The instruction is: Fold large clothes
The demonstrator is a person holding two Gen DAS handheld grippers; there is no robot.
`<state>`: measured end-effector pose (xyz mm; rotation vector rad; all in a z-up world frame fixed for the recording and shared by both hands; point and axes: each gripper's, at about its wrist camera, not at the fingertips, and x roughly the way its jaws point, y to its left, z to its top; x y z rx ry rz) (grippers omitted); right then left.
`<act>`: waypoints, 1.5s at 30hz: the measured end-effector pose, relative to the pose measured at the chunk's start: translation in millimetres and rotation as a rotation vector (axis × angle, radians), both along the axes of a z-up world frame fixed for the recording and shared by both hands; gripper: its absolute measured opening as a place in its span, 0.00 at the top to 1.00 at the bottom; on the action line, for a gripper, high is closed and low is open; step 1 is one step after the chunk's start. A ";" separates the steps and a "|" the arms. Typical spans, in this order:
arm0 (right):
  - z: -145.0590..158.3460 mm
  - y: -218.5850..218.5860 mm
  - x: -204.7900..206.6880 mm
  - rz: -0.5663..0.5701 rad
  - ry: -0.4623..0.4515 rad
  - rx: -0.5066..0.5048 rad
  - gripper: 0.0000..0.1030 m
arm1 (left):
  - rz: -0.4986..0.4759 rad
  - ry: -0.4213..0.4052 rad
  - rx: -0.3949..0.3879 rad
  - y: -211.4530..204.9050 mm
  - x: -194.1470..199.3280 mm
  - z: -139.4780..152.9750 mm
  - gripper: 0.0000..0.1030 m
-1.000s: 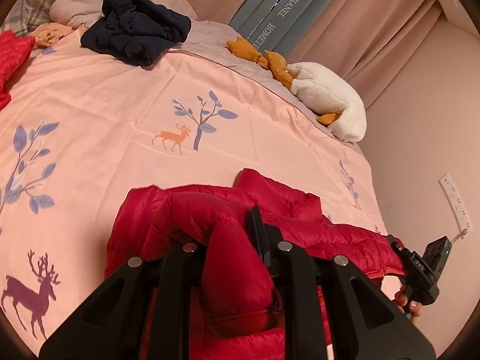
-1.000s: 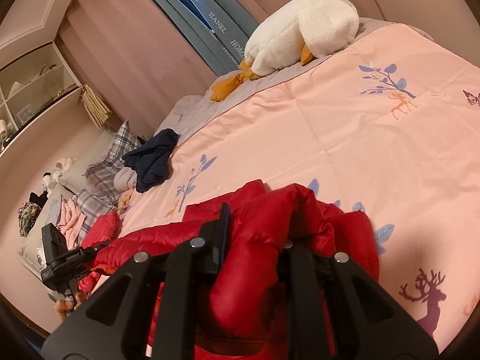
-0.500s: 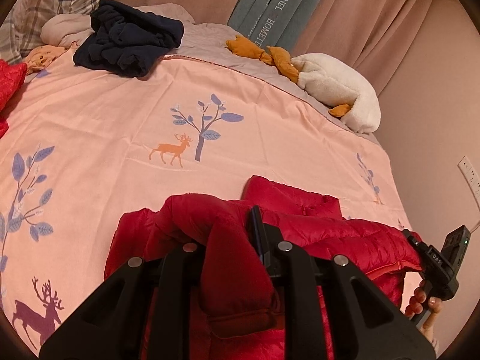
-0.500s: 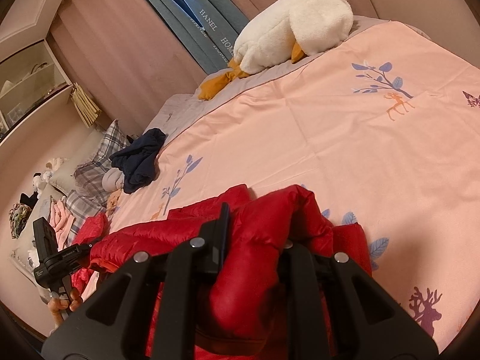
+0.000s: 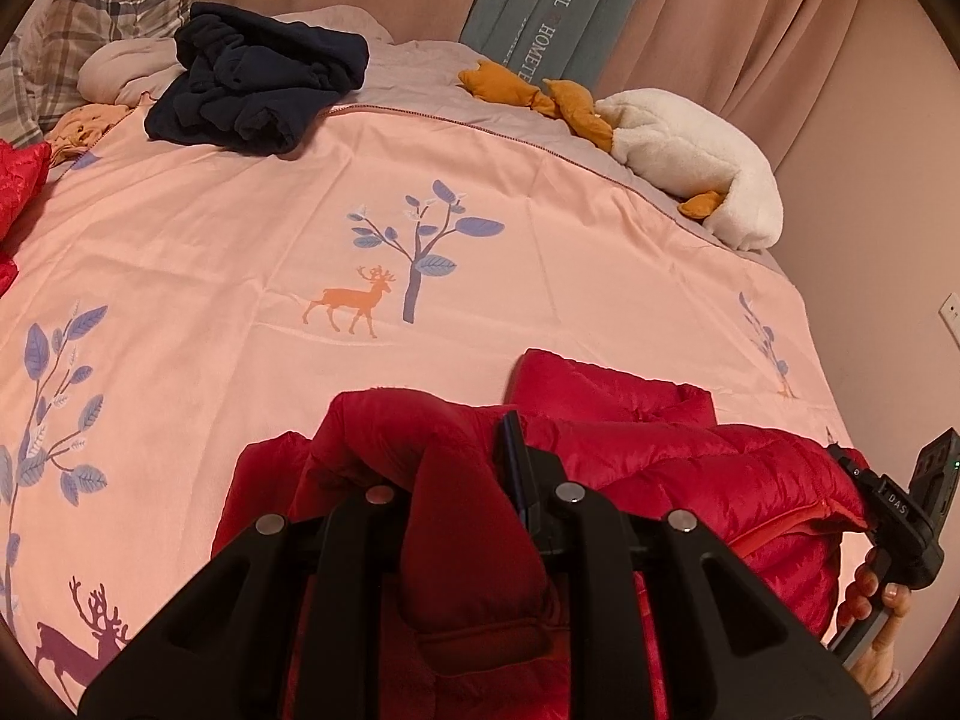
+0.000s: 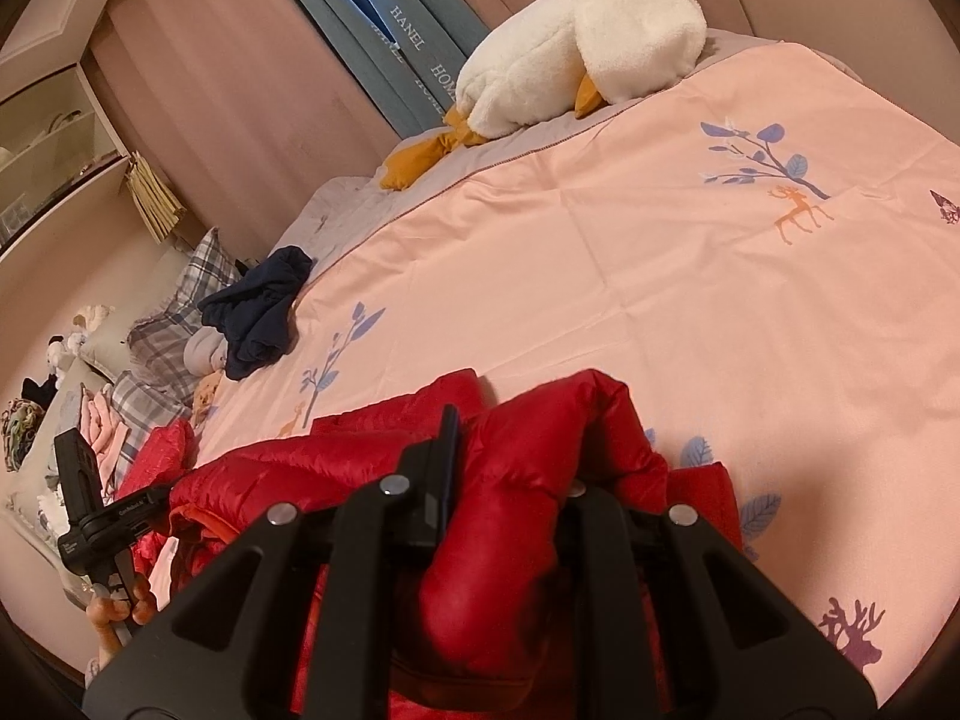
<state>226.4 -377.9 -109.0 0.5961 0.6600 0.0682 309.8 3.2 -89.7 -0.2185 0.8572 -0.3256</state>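
Note:
A red puffer jacket (image 5: 690, 468) lies at the near edge of the pink bed cover (image 5: 240, 240). My left gripper (image 5: 462, 480) is shut on a bunched fold of the jacket at its left end. My right gripper (image 6: 516, 480) is shut on another fold of the jacket (image 6: 300, 468) at its right end. The jacket stretches between the two grippers, with one part lying flat beyond them. Each view shows the other gripper's handle at the frame edge, held by a hand.
A dark navy garment (image 5: 258, 90) lies crumpled at the far side of the bed by plaid pillows (image 5: 78, 24). A white goose plush (image 5: 690, 168) lies at the far right corner. More red cloth (image 5: 18, 186) sits at the left edge. Curtains and a wall stand behind.
Both grippers have carried the jacket further onto the bed, away from the near edge. Both stay shut on the jacket.

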 end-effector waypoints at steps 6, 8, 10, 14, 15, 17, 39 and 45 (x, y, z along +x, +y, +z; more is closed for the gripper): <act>-4.9 -0.3 4.5 -0.003 0.015 -0.011 0.85 | 0.002 0.003 0.016 -3.2 3.9 -3.7 0.82; -5.8 0.4 5.3 -0.004 0.020 -0.017 0.85 | 0.003 0.005 0.025 -4.4 5.4 -5.6 0.82; -6.5 1.3 6.7 -0.005 0.025 -0.023 0.85 | 0.003 0.008 0.034 -5.8 6.6 -7.4 0.81; -8.1 3.2 8.8 -0.005 0.033 -0.036 0.85 | 0.003 0.011 0.049 -8.6 8.8 -10.3 0.81; -8.4 4.1 9.2 -0.006 0.036 -0.039 0.85 | 0.002 0.012 0.052 -8.8 9.5 -10.9 0.81; -10.3 4.7 10.4 -0.007 0.042 -0.047 0.85 | 0.002 0.012 0.060 -10.1 10.8 -12.6 0.81; -28.6 9.6 24.9 -0.006 0.117 -0.087 0.86 | -0.004 0.044 0.135 -20.7 21.7 -33.1 0.79; -31.8 8.4 27.1 -0.004 0.125 -0.078 0.86 | 0.000 0.047 0.142 -22.7 22.9 -35.6 0.78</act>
